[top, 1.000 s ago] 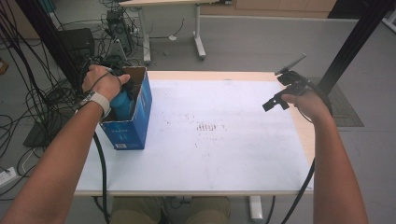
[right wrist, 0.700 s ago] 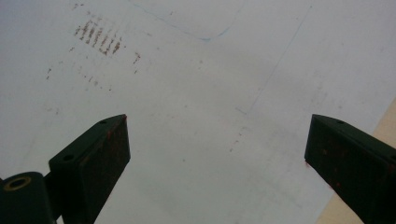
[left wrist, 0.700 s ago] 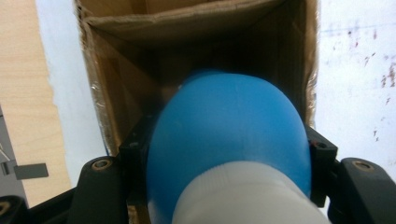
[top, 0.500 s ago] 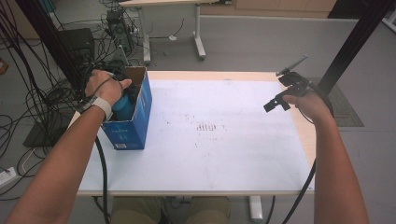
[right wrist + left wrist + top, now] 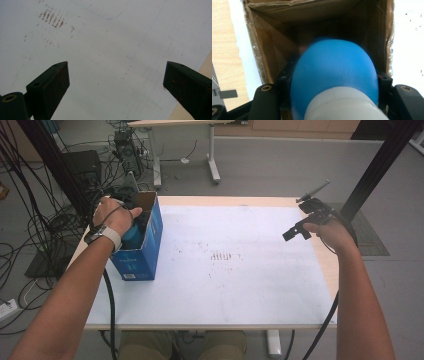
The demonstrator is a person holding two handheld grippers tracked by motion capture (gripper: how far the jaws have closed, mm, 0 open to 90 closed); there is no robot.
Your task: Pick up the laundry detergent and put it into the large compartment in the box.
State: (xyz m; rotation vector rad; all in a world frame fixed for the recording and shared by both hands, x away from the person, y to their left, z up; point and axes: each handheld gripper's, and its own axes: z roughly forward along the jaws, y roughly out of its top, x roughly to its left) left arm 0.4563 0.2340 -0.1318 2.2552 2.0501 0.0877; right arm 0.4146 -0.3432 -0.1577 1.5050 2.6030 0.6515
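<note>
A blue cardboard box (image 5: 142, 251) stands open-topped at the table's left edge; its brown inside (image 5: 272, 47) shows in the left gripper view. My left gripper (image 5: 333, 77) is shut on a blue bottle (image 5: 334, 67) with a white cap (image 5: 342, 105), and the bottle's far end points down into the box. From above, the hand covers most of that gripper (image 5: 139, 222), with a bit of the blue bottle (image 5: 132, 235) showing at the box's mouth. My right gripper (image 5: 299, 224) hovers near the table's right edge, open (image 5: 116, 85) with nothing between its fingers.
A white sheet (image 5: 240, 270) with faint rusty marks (image 5: 220, 256) covers the wooden table (image 5: 327, 265). Cables and equipment (image 5: 75, 170) crowd the floor to the left. A black post (image 5: 380, 160) rises at the right rear, and another desk's legs (image 5: 212, 155) stand behind.
The left hand with the bottle has edged slightly down at the box's mouth. The right hand has not moved.
</note>
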